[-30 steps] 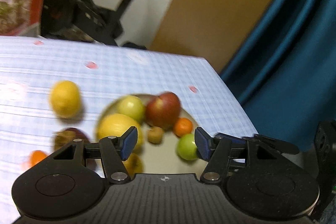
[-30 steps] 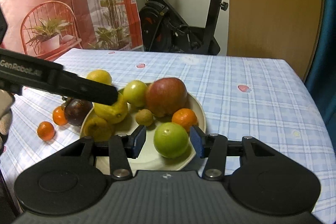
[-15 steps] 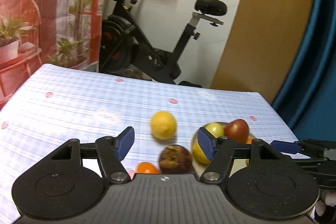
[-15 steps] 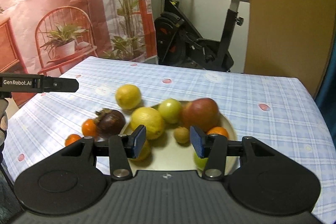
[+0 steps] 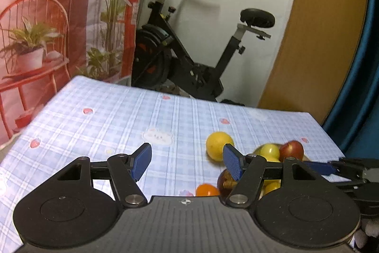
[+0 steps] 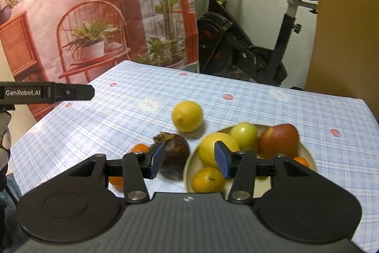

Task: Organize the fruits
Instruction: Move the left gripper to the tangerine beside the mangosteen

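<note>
Both the left gripper (image 5: 184,161) and the right gripper (image 6: 187,159) are held parted and empty above the table (image 6: 260,101). A lemon (image 6: 187,116) and a dark mangosteen (image 6: 175,151) lie left of the plate (image 6: 308,158) (already crowded). The mangosteen is best straddled squarely, then set into a free gap.

A cream plate (image 6: 308,159) holds a red apple (image 6: 278,141), a green apple (image 6: 244,135), a big lemon (image 6: 213,148) and oranges; another lemon (image 6: 187,116) and a dark mangosteen (image 6: 175,151) lie beside it.
</note>
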{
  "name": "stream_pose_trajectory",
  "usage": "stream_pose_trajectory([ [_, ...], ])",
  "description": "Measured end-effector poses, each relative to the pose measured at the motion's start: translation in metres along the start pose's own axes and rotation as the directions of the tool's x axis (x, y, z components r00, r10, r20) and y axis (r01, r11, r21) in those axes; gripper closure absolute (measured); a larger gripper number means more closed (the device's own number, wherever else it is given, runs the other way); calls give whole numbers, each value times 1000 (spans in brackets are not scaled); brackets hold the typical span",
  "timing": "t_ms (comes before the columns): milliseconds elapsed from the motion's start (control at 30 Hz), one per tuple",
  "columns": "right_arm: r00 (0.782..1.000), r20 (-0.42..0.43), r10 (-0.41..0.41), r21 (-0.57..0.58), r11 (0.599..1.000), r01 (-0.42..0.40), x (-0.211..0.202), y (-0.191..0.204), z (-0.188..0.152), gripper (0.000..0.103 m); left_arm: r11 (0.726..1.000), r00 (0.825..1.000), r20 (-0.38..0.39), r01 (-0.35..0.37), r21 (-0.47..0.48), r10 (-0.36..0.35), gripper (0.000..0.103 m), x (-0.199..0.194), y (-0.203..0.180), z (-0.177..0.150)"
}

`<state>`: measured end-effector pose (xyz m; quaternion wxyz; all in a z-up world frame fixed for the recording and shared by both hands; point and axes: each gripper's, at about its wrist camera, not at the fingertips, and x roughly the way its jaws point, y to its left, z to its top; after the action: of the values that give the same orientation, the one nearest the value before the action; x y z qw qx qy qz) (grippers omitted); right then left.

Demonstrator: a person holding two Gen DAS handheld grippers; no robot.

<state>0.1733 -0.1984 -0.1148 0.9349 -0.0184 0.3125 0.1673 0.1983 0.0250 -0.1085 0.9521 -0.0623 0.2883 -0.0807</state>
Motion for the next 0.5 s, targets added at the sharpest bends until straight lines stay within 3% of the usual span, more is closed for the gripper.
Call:
stream_pose_trajectory([
  [233,997,-48,54,5,999,-54,27,26,-4,53,996,997,-49,51,-77,-54,35,9,23,-11],
  [500,981,-144,129,-105,984,-145,65,73,-18,53,990,995,-73,60,-124,-70,35,17,38,-22],
])
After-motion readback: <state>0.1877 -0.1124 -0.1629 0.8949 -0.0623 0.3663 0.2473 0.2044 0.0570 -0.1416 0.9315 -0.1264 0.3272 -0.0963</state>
